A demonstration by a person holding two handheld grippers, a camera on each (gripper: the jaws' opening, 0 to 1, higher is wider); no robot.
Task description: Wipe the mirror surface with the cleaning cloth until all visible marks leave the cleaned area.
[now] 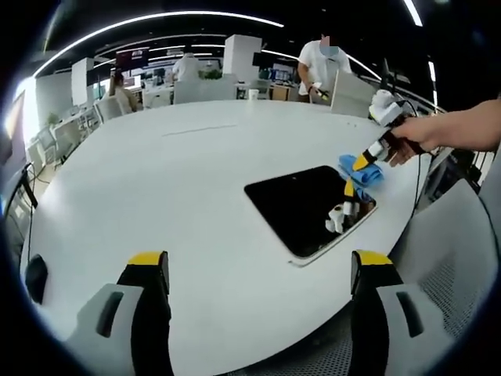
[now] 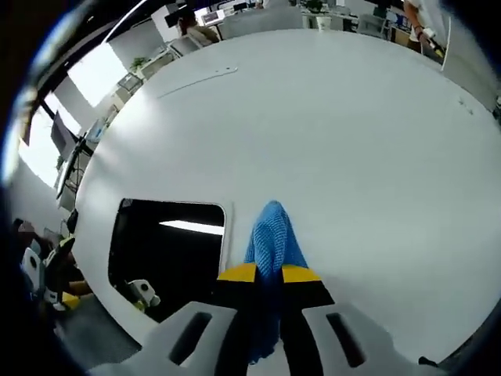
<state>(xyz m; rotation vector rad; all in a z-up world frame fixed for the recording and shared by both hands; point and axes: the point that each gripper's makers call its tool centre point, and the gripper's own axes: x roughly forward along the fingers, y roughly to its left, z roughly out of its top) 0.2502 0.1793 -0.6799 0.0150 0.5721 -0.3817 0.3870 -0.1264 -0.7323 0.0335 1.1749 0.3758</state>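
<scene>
The mirror is a dark rounded rectangle lying flat on the white table, near its edge. In the left gripper view my left gripper stands open, its yellow-tipped jaws wide apart above the table, short of the mirror. A hand brings my right gripper in from the right, shut on the blue cleaning cloth at the mirror's far corner. In the right gripper view the cloth is pinched between the shut jaws of the right gripper, just right of the mirror. The mirror shows a gripper's reflection.
The round white table spreads wide and bare beyond the mirror. A grey mesh chair stands at the table's edge close to the mirror. Desks, chairs and people are at the far side of the office.
</scene>
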